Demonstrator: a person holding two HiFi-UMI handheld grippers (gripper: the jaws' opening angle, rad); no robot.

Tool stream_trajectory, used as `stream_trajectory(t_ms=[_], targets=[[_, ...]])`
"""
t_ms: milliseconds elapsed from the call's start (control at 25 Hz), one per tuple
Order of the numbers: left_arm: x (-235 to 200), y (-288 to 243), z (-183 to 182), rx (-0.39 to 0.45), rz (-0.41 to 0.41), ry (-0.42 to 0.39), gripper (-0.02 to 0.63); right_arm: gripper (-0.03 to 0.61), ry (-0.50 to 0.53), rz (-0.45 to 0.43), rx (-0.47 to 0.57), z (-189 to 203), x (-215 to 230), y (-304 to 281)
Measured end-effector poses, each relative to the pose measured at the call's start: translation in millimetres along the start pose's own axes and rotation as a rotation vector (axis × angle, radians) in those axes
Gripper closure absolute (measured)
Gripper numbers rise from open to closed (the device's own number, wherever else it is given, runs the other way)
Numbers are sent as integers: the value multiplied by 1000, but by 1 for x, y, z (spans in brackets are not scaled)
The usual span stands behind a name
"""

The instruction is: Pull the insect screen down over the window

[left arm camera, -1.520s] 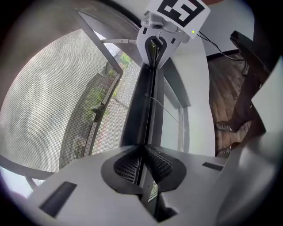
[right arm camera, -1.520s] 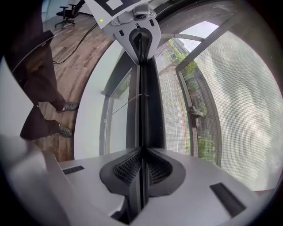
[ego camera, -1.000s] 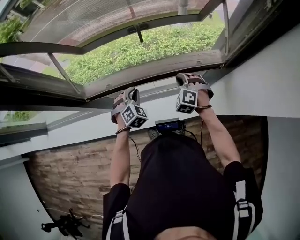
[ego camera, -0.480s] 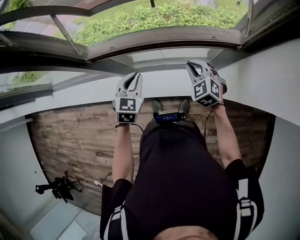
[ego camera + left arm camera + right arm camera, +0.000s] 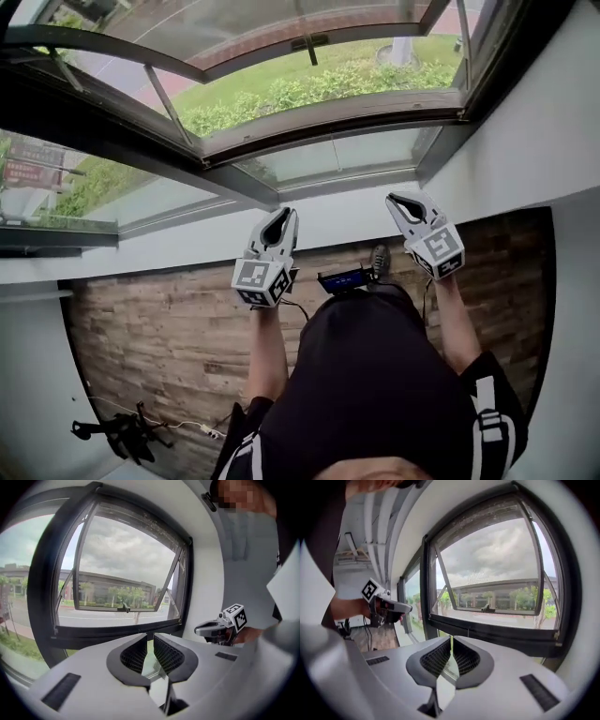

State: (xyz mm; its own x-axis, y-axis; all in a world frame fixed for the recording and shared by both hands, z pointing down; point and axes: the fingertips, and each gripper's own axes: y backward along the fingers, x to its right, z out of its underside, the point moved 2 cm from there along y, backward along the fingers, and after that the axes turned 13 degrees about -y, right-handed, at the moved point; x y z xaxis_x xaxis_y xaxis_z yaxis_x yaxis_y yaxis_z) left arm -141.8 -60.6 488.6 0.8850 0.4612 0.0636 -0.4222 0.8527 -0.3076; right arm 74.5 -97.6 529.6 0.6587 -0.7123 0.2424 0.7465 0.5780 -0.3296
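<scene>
- Our left tongs (image 5: 282,218) and right tongs (image 5: 403,202) are nearly pressed together, pinching nothing.
- The window (image 5: 328,111) lies just far of both, equally near, its long axis left-right; we see no insect screen over it yet.

No words or numbers can be read anywhere in these views. The cube (image 5: 263,282) on the left gripper (image 5: 281,217) and the cube (image 5: 441,251) on the right gripper (image 5: 397,201) only show black and white square patterns, not letters. Outside the window, far to the left, a red sign (image 5: 28,173) has pale marks on it, and a little screen (image 5: 341,278) in front of the person glows blue, but both are too small to read.
</scene>
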Motion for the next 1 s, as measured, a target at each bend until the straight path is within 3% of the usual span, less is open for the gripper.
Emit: stream_trajectory(t_ms=[240, 520, 720, 1000], targets=[[3, 80, 39, 98, 86, 118, 569, 557, -268, 10, 85, 48, -91, 46], [22, 146, 50, 189, 189, 244, 569, 561, -374, 25, 165, 57, -172, 93], [36, 182, 35, 251, 212, 224, 569, 568, -443, -68, 283, 31, -196, 109], [76, 195, 18, 283, 223, 212, 569, 569, -462, -199, 361, 9, -215, 139]])
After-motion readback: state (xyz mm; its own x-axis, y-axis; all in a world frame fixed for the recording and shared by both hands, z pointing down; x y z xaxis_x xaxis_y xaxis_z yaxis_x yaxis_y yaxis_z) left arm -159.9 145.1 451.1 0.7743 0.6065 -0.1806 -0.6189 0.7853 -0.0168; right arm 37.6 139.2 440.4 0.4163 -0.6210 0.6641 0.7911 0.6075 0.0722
